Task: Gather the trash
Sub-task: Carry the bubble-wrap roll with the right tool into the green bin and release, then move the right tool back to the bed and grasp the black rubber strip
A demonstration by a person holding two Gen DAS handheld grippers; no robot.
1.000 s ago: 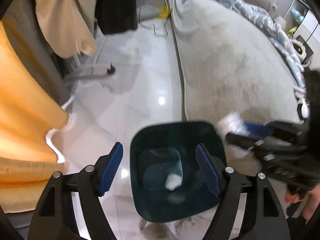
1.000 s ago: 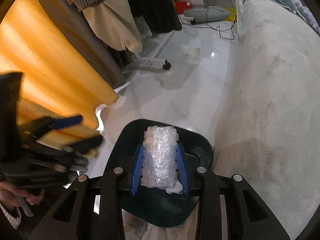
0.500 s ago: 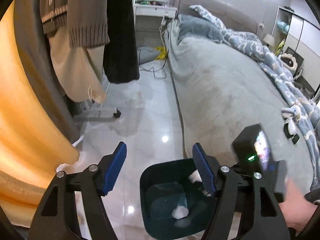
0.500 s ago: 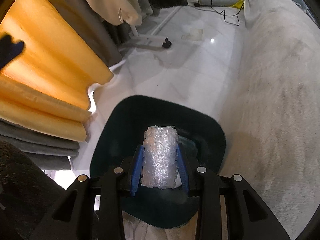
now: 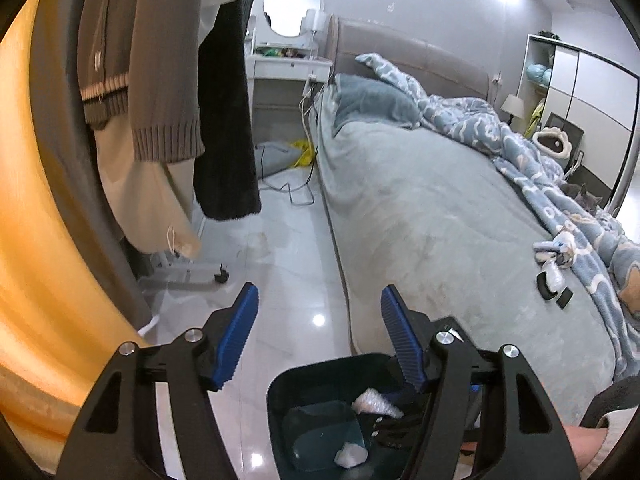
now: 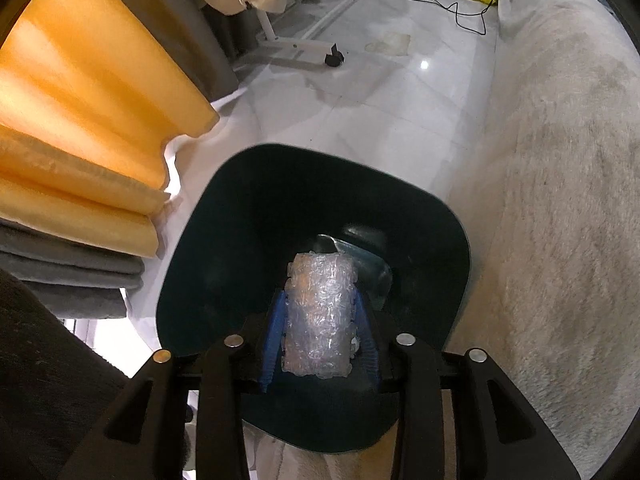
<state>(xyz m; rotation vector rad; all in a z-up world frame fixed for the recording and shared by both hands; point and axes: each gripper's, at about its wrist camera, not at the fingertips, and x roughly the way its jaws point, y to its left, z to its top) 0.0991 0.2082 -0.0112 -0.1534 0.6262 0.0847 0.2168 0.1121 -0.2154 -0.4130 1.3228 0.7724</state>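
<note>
A dark teal bin (image 6: 248,208) stands on the white floor between the bed and an orange curtain. My right gripper (image 6: 320,300) points down into its mouth. Its blue pads still touch a roll of bubble wrap (image 6: 320,312) as the jaws are opening. A clear plastic piece (image 6: 372,268) lies at the bottom. In the left wrist view the bin (image 5: 320,368) is low in the picture, holding a white wad (image 5: 351,456) and the bubble wrap (image 5: 374,402). My left gripper (image 5: 319,292) hangs above and behind the bin, its jaws wide, closing slightly, with nothing between them.
A grey bed (image 5: 440,220) with a blue quilt fills the right; small items (image 5: 552,280) lie on it. Orange curtain (image 6: 80,100) and hanging clothes (image 5: 160,80) crowd the left. A wheeled rack base (image 6: 304,48), cables (image 5: 296,192) and a flat scrap (image 6: 390,42) lie on the floor beyond.
The left gripper rose and tilted up, so the bin slid to the bottom of its view. The right gripper sank into the bin's mouth with the bubble wrap, its pads slightly farther apart.
</note>
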